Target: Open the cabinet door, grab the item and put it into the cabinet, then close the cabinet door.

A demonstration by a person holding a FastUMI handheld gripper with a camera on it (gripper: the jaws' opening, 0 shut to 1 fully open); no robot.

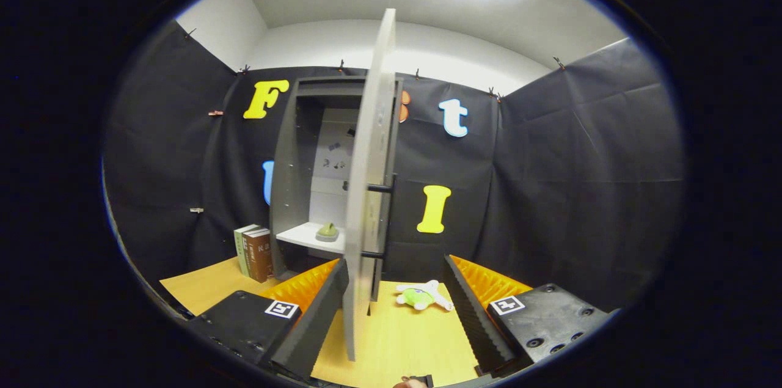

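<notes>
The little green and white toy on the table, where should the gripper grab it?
Probably around its green middle. The toy lies flat on the wooden table, limbs spread, just ahead of the open gripper, right of the open cabinet door. Come down from above, one finger each side of the body; the thin limbs look floppy.

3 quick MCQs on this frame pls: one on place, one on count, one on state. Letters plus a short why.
1. Where does the plush toy lie?
A. on the cabinet shelf
B. on the table ahead of the fingers
C. on top of the books

2. How many books stand left of the cabinet?
A. one
B. three
C. six

3. The cabinet door is:
A. shut
B. swung open
C. taken off

Answers:
1 B, the toy rests on the wooden table beyond the open gripper.
2 B, three spines show.
3 B, the door stands edge-on, showing the shelf inside.
</notes>
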